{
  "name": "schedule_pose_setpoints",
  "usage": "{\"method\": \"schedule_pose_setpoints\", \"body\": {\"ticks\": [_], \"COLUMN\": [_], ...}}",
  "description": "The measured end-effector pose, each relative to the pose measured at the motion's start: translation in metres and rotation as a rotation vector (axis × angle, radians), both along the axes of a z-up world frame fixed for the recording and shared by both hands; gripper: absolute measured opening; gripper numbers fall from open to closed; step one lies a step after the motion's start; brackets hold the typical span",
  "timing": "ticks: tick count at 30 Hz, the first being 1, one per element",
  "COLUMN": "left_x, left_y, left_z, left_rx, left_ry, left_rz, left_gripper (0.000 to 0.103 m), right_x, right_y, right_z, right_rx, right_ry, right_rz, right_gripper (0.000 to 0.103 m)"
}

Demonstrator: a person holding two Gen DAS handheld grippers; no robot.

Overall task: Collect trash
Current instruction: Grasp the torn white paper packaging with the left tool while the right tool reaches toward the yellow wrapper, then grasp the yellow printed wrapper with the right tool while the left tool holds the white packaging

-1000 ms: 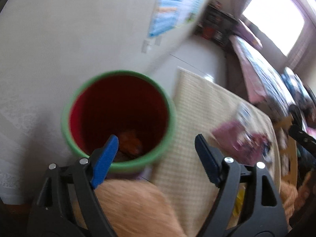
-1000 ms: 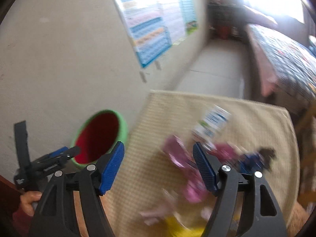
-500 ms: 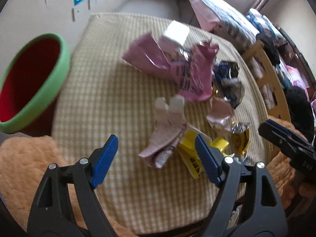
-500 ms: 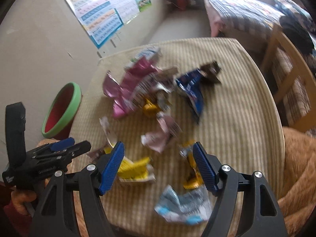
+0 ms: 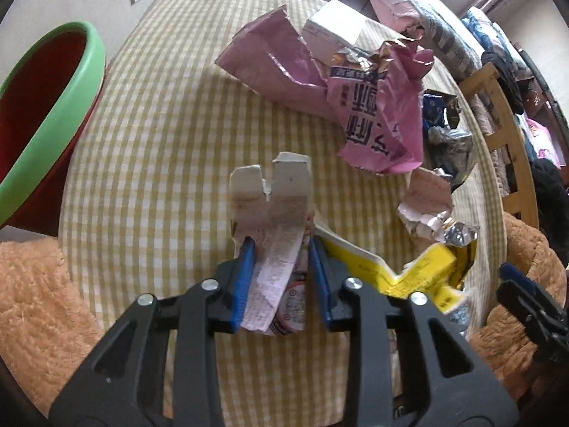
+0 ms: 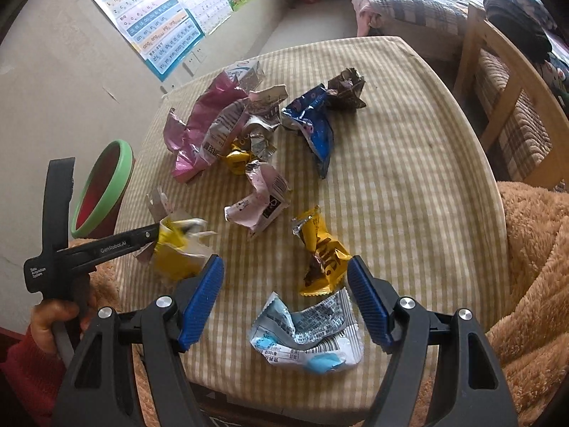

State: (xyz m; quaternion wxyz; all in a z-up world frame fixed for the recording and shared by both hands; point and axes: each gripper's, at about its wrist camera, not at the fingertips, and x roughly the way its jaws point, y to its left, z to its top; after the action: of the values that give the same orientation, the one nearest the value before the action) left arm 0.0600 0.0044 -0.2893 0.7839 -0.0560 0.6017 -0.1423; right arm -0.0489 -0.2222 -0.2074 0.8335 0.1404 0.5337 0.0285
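- The left gripper point(image 5: 281, 245), nearest in its own camera, is closing its blue jaws on a torn pale paper wrapper point(image 5: 275, 213), with both pads against the wrapper's sides.
- A yellow wrapper point(image 5: 409, 274) lies just beside the right of that grip, on a checked yellow and white tablecloth point(image 5: 160, 142).
- The right gripper point(image 6: 284, 288) hovers with its jaws wide apart and nothing between them, above a white and blue wrapper point(image 6: 306, 334) at the near table edge.
- Just beyond that lies a yellow and brown candy wrapper point(image 6: 320, 252), then a crumpled pink and white wrapper point(image 6: 259, 203) mid-table.
- Farther back sit a large pink bag point(image 6: 199, 131) and a blue wrapper point(image 6: 316, 124).
- A red bin with a green rim point(image 6: 103, 188) stands off the table's left edge.
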Motion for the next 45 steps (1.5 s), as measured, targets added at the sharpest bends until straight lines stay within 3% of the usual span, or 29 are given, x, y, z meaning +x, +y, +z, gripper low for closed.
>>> {"method": "schedule_pose_setpoints", "body": {"ticks": [7,14,15,17,18,20,22,37,39,40,41,45], "left_x": [-0.009,-0.005,-0.005,-0.006,-0.007,-0.007,-0.008,-0.008,-0.008,-0.009,-0.009,-0.011], "left_y": [0.018,0.023,0.023,0.021,0.02,0.018,0.017,0.032,0.032,0.032,0.033,0.038], "left_z": [0.013,0.001,0.001,0.003,0.003,0.002,-0.001,0.003,0.006,0.007,0.007,0.005], "left_rx": [-0.009,0.016,0.016,0.025,0.03,0.037,0.05,0.018,0.016,0.017,0.018,0.019], "left_ry": [-0.022,0.006,0.003,-0.014,-0.023,-0.023,-0.016,-0.024,-0.031,-0.036,-0.038,-0.031], "left_rz": [0.039,0.049,0.048,0.042,0.04,0.031,0.028,0.093,0.098,0.1,0.101,0.105], "left_gripper": [0.03,0.031,0.033,0.052,0.054,0.052,0.042,0.041,0.041,0.041,0.041,0.041], "right_x": [0.005,0.015,0.016,0.018,0.019,0.023,0.027,0.046,0.049,0.05,0.049,0.047], "right_y": [0.012,0.045,0.05,0.061,0.065,0.071,0.075,0.1,0.105,0.107,0.108,0.108], "right_z": [0.004,-0.006,-0.007,-0.008,-0.01,-0.013,-0.015,-0.026,-0.033,-0.036,-0.039,-0.036], "right_rx": [-0.004,0.016,0.004,-0.019,-0.024,-0.027,-0.029,-0.03,-0.051,-0.057,-0.055,-0.042], "right_ry": [-0.007,0.054,0.056,0.059,0.062,0.07,0.074,0.079,0.088,0.097,0.105,0.088], "right_rz": [0.039,0.21,0.237,0.289,0.312,0.342,0.364,0.435,0.444,0.448,0.45,0.444], "right_gripper": [0.07,0.07,0.07,0.07,0.07,0.07,0.07,0.068,0.056,0.038,0.028,0.024]}}
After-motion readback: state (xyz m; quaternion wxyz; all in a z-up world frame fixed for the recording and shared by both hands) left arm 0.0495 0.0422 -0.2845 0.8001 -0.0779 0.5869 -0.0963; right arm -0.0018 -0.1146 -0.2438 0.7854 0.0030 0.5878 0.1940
